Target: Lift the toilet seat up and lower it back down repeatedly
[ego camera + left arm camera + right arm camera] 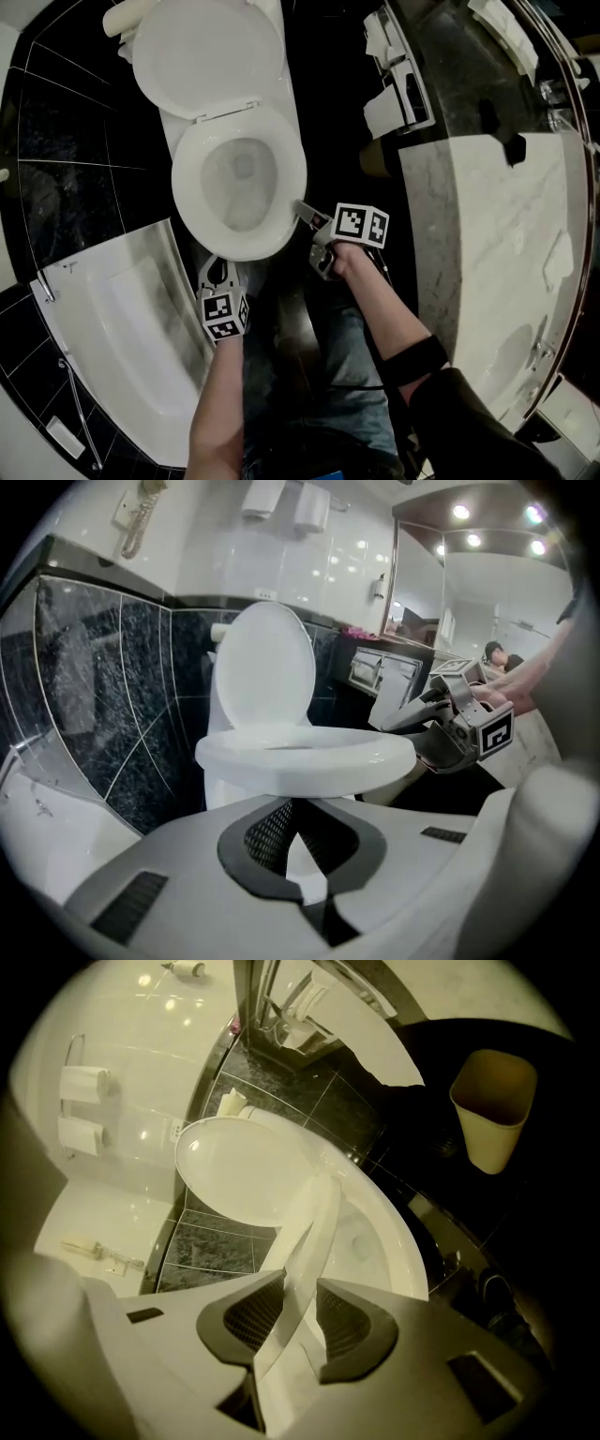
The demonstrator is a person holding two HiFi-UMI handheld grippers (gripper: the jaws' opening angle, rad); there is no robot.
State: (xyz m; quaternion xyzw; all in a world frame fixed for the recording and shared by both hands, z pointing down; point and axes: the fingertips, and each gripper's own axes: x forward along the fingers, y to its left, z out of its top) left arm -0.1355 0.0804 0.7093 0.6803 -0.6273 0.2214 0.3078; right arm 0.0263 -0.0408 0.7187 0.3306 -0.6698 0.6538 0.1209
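Low over the bowl (234,187), the toilet seat (239,246); lid (206,56) upright behind it against the cistern. Flat on the rim or raised a crack: not settled by any view. Long axis from the hinge at the far end, under the lid, to the front lip at the near end; pivoted at the back, so free to swing only at the front and sides.

At the seat's right-hand edge, about midway along, the right gripper (303,209). In the right gripper view, fingers (247,1320) astride that edge, one on each face, seemingly pinching it, the rim running straight out between them toward the hinge.

Just off the front lip and lower, the left gripper (218,272). In the left gripper view, fingertips (277,819) drawn together with nothing between, the front lip hanging just above and beyond them.

Judging from this: right hand nearer and on the seat, so probably the lifting hand. Next move likely an upward arc about the hinge, not a straight pull. Left hand placed to push up from beneath the front lip, or simply waiting.
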